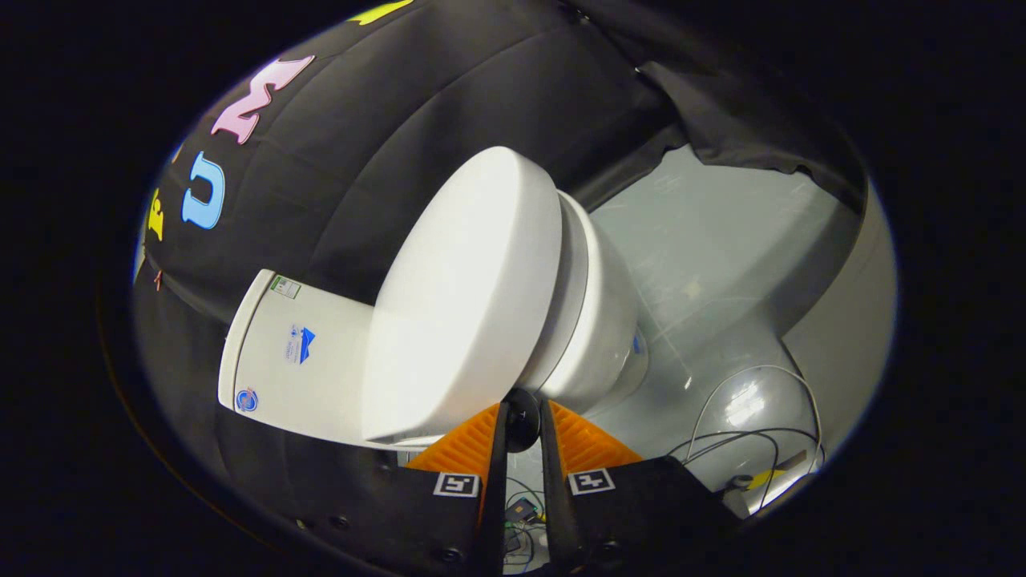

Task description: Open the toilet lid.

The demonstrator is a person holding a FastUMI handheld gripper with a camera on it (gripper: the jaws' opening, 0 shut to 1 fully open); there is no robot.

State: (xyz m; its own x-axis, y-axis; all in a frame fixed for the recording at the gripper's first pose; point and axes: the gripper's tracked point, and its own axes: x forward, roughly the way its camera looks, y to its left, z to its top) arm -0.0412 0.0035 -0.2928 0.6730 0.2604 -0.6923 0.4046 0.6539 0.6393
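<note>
The hand-held gripper (523,417) is nearly clenched on nothing, its tips at the rim of the closed toilet lid (461,296). The lid looks stiff, smooth, slippery; lifting under its front edge seems best.

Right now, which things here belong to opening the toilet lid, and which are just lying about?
For the job: toilet lid, closed on the toilet bowl; gripper, fingers nearly together just short of the lid.

Lying about: cistern, cables, grey floor.
</note>
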